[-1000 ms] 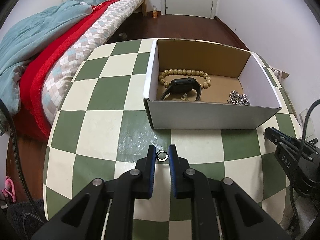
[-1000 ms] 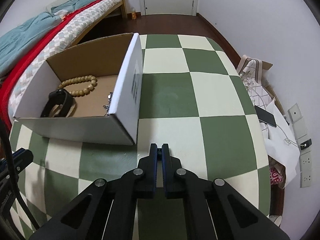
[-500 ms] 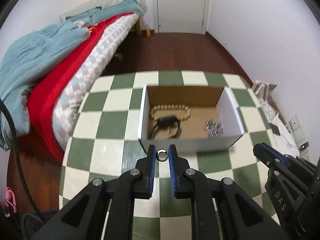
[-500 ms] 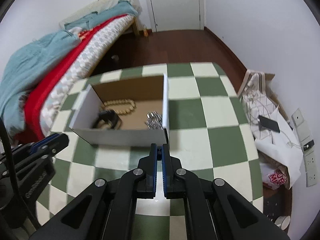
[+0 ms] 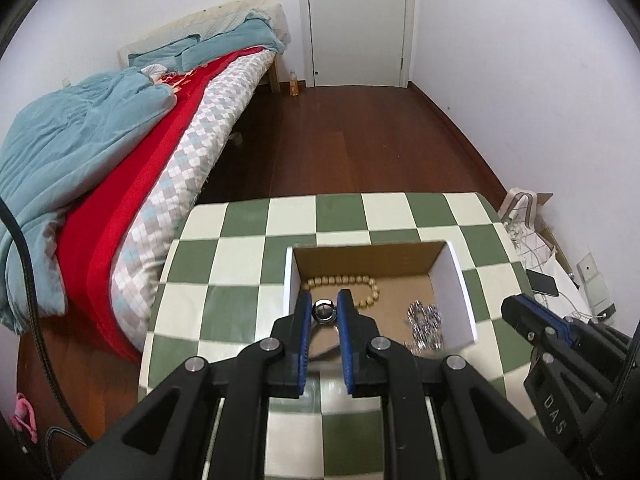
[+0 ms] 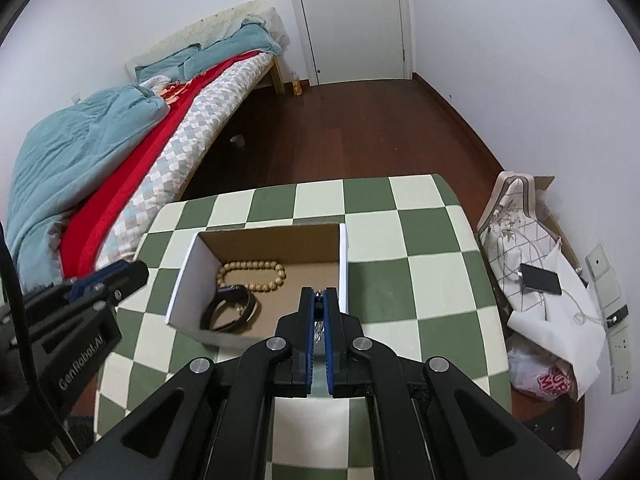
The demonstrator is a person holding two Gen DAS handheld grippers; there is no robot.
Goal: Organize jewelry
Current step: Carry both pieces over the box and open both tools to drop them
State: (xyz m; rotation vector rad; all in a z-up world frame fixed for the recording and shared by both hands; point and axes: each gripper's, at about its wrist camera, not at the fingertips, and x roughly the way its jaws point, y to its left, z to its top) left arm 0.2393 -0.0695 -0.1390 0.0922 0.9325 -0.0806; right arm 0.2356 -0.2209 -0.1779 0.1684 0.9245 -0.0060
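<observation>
Gripping a small silver ring (image 5: 323, 309) between the blue pads of the left gripper (image 5: 324, 311), jaws pinched narrow on it, lower centre of the left wrist view. Hanging above the near edge of a cardboard box (image 5: 460, 280) with white outer walls, sitting on a green-and-cream checkered table (image 5: 240, 264). Showing inside the box a wooden bead bracelet (image 5: 374, 286) toward the back left and a silver chain (image 5: 424, 320) bunched at the right, near the white wall. Showing the right gripper at the right edge of that view, dark with a blue tip (image 5: 520, 312).

Pinching shut in the right wrist view, right gripper (image 6: 319, 306) at lower centre, pads nearly touching, a tiny dark blue bit caught at the tips; too small to name. Sitting over the right part of the box (image 6: 188, 276) in that view. Lying inside: bead bracelet (image 6: 252, 274) at the back, black watch (image 6: 230, 308) in the near left corner. Poking in from the left edge, the left gripper (image 6: 120, 276).

Filling the upper left of both views, a bed (image 5: 168, 152) with a teal quilt (image 5: 72, 128) and red blanket (image 5: 132, 176). Standing closed at top centre, a white door (image 5: 356, 20). Lying at the right edge on white bags, a black phone (image 6: 540, 278).
</observation>
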